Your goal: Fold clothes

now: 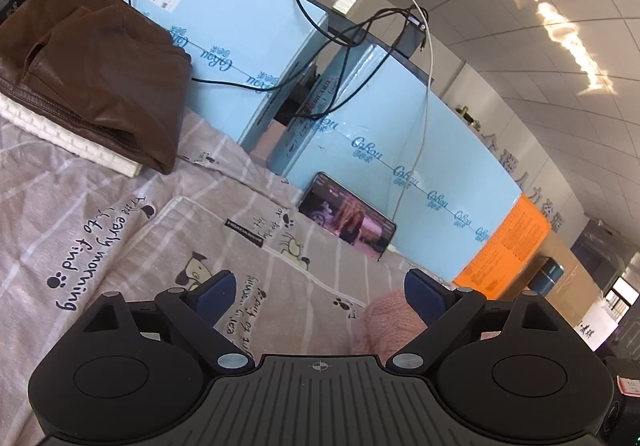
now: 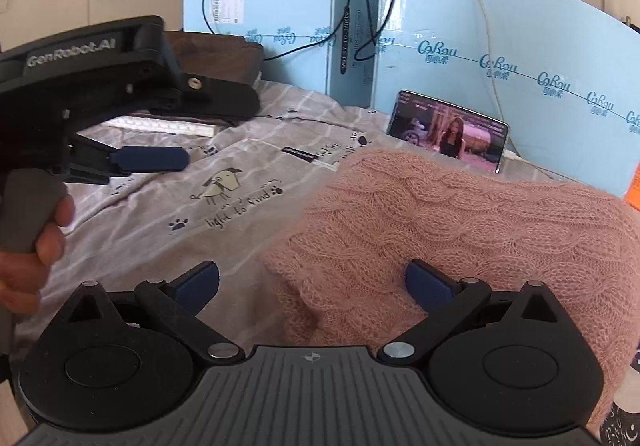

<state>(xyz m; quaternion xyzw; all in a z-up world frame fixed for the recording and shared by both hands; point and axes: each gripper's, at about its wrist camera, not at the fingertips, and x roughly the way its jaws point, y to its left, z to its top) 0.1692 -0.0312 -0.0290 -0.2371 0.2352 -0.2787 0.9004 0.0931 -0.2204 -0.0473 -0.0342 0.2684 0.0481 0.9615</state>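
Observation:
A pink cable-knit sweater [image 2: 460,230] lies bunched on the printed grey bedsheet [image 2: 132,221], filling the right half of the right wrist view. My right gripper [image 2: 312,286] is open, its right finger over the sweater's near edge and its left finger over the sheet. My left gripper [image 1: 320,294] is open above the sheet, and a corner of the sweater [image 1: 384,326] shows by its right finger. In the right wrist view the left gripper [image 2: 156,159] hovers at the left, held by a hand.
A folded brown leather garment [image 1: 92,65] rests on a white knit one [image 1: 60,133] at the back left. Light blue boxes [image 1: 400,149] with cables line the back. A phone [image 1: 346,221] playing video leans against them.

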